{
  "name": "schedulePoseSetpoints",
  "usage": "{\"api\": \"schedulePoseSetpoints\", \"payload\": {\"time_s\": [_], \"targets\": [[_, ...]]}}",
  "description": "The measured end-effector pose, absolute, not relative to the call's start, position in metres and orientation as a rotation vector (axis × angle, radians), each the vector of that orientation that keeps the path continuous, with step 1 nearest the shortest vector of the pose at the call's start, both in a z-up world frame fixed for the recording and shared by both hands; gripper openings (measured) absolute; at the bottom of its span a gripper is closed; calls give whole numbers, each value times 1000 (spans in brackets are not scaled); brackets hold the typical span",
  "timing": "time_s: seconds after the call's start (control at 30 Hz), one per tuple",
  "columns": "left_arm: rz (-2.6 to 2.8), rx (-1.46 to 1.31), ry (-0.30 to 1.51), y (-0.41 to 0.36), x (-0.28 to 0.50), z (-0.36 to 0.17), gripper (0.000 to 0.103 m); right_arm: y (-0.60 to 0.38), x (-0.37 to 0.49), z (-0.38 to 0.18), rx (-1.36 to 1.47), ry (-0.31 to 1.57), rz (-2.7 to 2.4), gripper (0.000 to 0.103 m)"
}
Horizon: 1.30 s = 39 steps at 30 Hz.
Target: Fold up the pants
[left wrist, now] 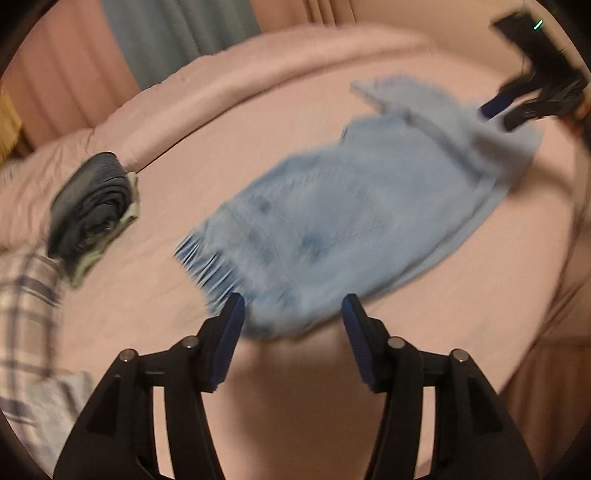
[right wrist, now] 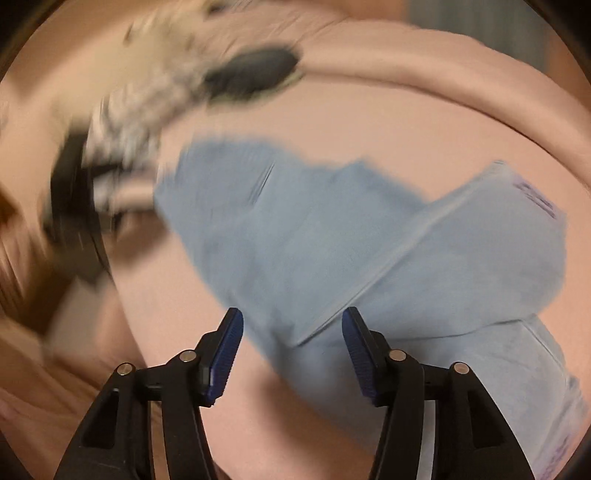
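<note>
Light blue jeans [left wrist: 351, 199] lie folded across a pink bed sheet [left wrist: 155, 295], with a frayed hem [left wrist: 203, 266] at their near left. My left gripper [left wrist: 293, 306] hovers open over the near end of the jeans, its pads clear of the cloth. At the far end my right gripper [left wrist: 498, 116] is just above the denim edge. In the right wrist view the jeans [right wrist: 332, 240] show a folded layer with a seam. My right gripper [right wrist: 293, 321] is open above that fold and holds nothing. The left gripper [right wrist: 70, 206] is a dark blur at the left.
A pile of dark folded clothes [left wrist: 92, 206] sits on the bed to the left, also visible as a dark blur [right wrist: 255, 74]. Plaid cloth [left wrist: 26, 288] lies at the left edge. A rolled pink duvet [left wrist: 258, 70] borders the far side, with curtains [left wrist: 177, 33] behind.
</note>
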<state>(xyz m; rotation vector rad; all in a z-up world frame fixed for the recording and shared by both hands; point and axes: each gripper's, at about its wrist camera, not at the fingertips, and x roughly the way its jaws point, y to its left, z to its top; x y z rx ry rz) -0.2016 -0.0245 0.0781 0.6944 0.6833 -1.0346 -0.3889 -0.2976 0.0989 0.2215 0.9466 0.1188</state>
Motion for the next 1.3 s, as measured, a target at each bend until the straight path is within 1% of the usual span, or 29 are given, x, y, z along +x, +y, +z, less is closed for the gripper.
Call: {"api": "schedulePoseSetpoints", "payload": {"time_s": [0.1,0.3,0.37,0.47,0.53,0.57,0.6,0.63,0.67,0.7,0.73,0.87,1.0,1.1,1.23,1.3], "targets": [[-1137,580,718,-58,-214,82,56,-352,-378,112,369,894,-44,59],[-1385,431,894,-162,-246,58,55,-425,-297,87,556,1023,-305,58],[-1422,431,922,-195,-258,46,55,-435,-270,79,553,1057,-362,58],[-1444,422,1015,-234,-267,26,53,-448,-241,65,575,1116,-444,58],[-1434,422,1053,-253,-271,15,41,-451,-226,57,584,1146,-454,58],[-1425,424,1053,-258,-273,13,38,-448,-221,51,564,1171,-478,58],[-1421,421,1049,-261,-276,12,33,-446,-217,45,535,1191,-494,53],[-1418,413,1051,-265,-276,12,22,-445,-214,42,503,1202,-507,46],[-1416,402,1065,-269,-276,12,16,-442,-211,41,455,1207,-522,33],[-1414,396,1076,-271,-278,11,12,-441,-212,42,440,1190,-515,8],[-1413,402,1067,-272,-282,12,11,-442,-216,44,470,1162,-497,5],[-1429,447,1014,-260,-306,13,8,-449,-263,69,602,988,-497,5],[-1445,503,963,-262,-328,17,7,-435,-349,109,662,755,-497,5],[-1462,547,922,-264,-346,20,7,-424,-425,129,724,598,-540,5],[-1464,627,868,-272,-368,22,7,-409,-513,117,813,482,-624,5],[-1456,668,865,-279,-378,19,8,-413,-545,89,873,474,-677,5]]}}
